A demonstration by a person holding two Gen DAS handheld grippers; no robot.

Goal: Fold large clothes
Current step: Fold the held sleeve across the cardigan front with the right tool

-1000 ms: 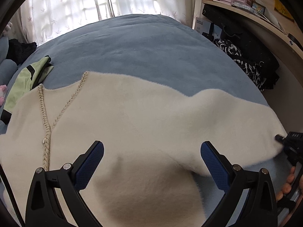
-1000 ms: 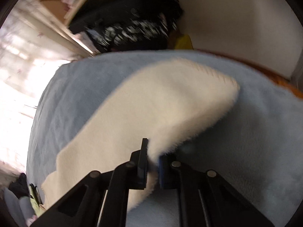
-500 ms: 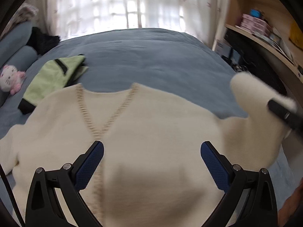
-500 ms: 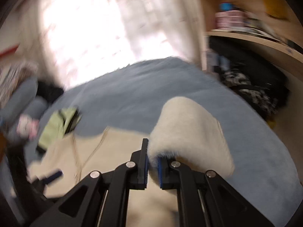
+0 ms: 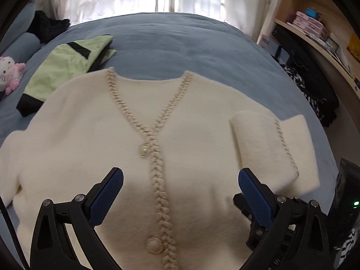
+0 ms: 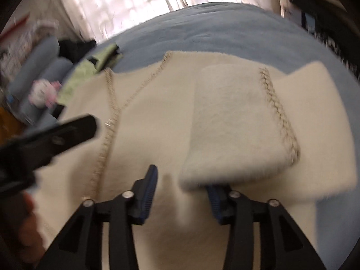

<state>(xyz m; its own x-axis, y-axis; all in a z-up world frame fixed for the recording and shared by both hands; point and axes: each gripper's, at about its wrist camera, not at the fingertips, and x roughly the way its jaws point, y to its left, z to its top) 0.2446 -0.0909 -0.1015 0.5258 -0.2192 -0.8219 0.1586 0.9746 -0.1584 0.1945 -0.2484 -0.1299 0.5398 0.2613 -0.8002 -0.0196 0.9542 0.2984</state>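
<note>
Cream cardigan (image 5: 157,157) lies flat on bed (image 5: 180,38), collar far. Our right tool (image 6: 182,186) gapes beside folded sleeve (image 6: 236,123); left tool (image 5: 180,189) gapes; unfolded sleeve lies left.

Left gripper (image 5: 178,187): black angular arms, silver screws, blue textured pads (image 5: 105,195); right gripper (image 6: 182,193) alike. Bare skin (image 6: 27,231) shows lower left.

Motion blur is smearing the whole right wrist view, softening the left gripper (image 6: 67,130) and plush toy (image 6: 43,93). The folded sleeve (image 6: 236,121) is covering the right gripper's (image 6: 182,180) right fingertip. The cardigan's (image 5: 112,135) hem is running past the bottom edge.
</note>
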